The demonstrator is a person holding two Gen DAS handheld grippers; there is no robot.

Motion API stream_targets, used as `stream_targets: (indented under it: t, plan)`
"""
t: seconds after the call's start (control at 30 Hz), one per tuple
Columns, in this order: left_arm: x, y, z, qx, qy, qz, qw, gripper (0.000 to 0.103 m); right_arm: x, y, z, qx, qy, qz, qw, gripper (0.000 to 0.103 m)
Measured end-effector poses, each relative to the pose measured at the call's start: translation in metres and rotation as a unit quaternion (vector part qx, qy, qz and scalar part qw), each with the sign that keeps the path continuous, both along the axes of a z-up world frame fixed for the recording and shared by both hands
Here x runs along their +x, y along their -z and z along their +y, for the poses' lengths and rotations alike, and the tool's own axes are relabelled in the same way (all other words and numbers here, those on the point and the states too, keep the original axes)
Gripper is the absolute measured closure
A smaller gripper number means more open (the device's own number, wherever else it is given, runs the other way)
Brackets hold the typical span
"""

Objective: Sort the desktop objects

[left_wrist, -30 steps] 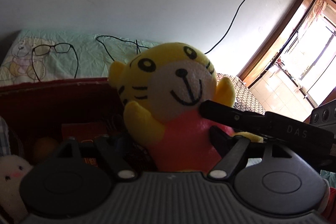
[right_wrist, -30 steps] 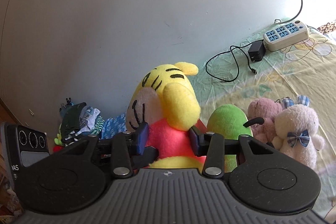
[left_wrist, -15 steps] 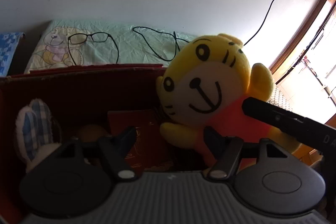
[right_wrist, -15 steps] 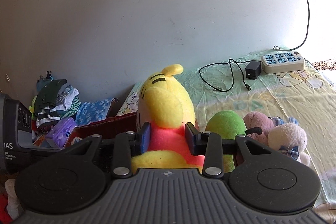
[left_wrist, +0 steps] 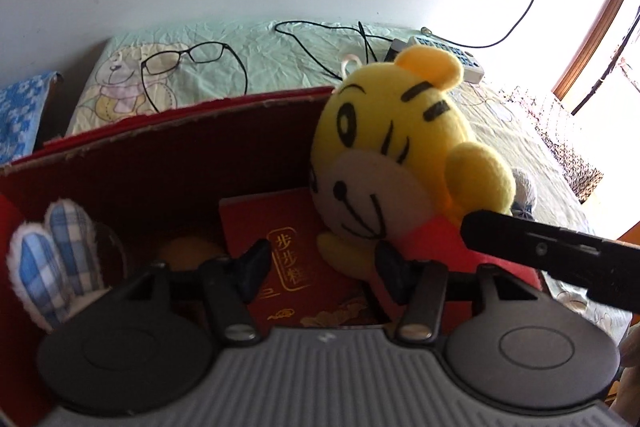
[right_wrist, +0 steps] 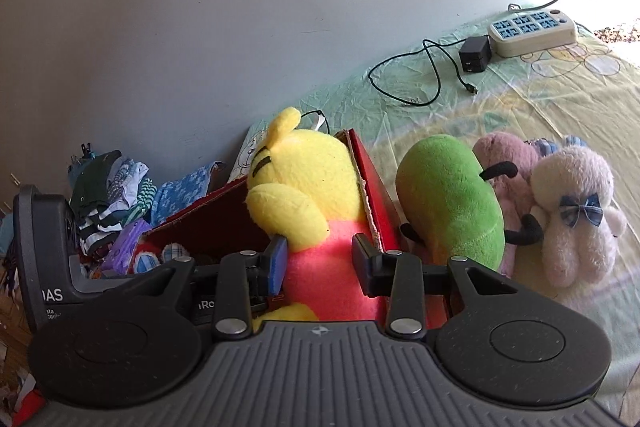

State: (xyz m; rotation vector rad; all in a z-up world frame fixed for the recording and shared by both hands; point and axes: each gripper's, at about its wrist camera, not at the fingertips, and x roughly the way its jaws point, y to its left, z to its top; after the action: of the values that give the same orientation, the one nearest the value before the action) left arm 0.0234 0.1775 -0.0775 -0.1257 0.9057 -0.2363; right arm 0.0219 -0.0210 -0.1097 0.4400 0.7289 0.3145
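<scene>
One yellow plush tiger in a pink-red shirt [right_wrist: 316, 223] sits half inside a dark red cardboard box [left_wrist: 168, 151], leaning against the box's right-hand wall, its head above the rim. The right gripper [right_wrist: 318, 261] clamps the tiger's pink body, one pad pressed on each side; the toy's legs are cut off behind the gripper's grey housing. In the left wrist view the tiger's face [left_wrist: 372, 195] looks down into the box, and the right gripper's black finger crosses in front of its shirt.

The left gripper [left_wrist: 324, 265] hovers over the box interior. Its jaws are closing, with a gap remaining and nothing pressed between the pads; beyond them lies a red booklet with gold characters [left_wrist: 288, 259] on the box floor. Beside the booklet sits a dim orange rounded thing [left_wrist: 188, 251], too dark to identify. At the box's left edge, two blue-checked plush ears with white trim [left_wrist: 52, 259] rise up; the rest of that toy is hidden.

Outside the box, on the pale green printed sheet [right_wrist: 540, 99], rest a green plush toy [right_wrist: 448, 199], a pink plush toy [right_wrist: 508, 155] partly hidden behind it, and a cream plush bear with a blue bow [right_wrist: 572, 215]. Farther back lie black-rimmed glasses [left_wrist: 182, 59], a black cable, a black adapter [right_wrist: 474, 55] and a cream power strip [right_wrist: 532, 33]. A pile of folded clothes [right_wrist: 112, 195] stands by the wall.
</scene>
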Motion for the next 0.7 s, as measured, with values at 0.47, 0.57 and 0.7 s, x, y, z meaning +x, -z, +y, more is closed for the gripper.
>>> stream_targets:
  t: [0.47,0.57,0.7]
  plan:
    - [0.011,0.009,-0.004,0.004,0.004,0.044,0.999,0.05,0.004,0.003,0.009,-0.039,-0.014,-0.018,0.999,0.062]
    - [0.011,0.009,-0.006,0.016,-0.003,0.047,0.9988,0.05,0.003,0.003,0.011,-0.048,-0.019,-0.023,0.998,0.061]
    - [0.01,0.009,-0.006,0.024,-0.014,0.048,0.9985,0.049,0.003,0.003,0.008,-0.036,-0.022,-0.025,0.999,0.058]
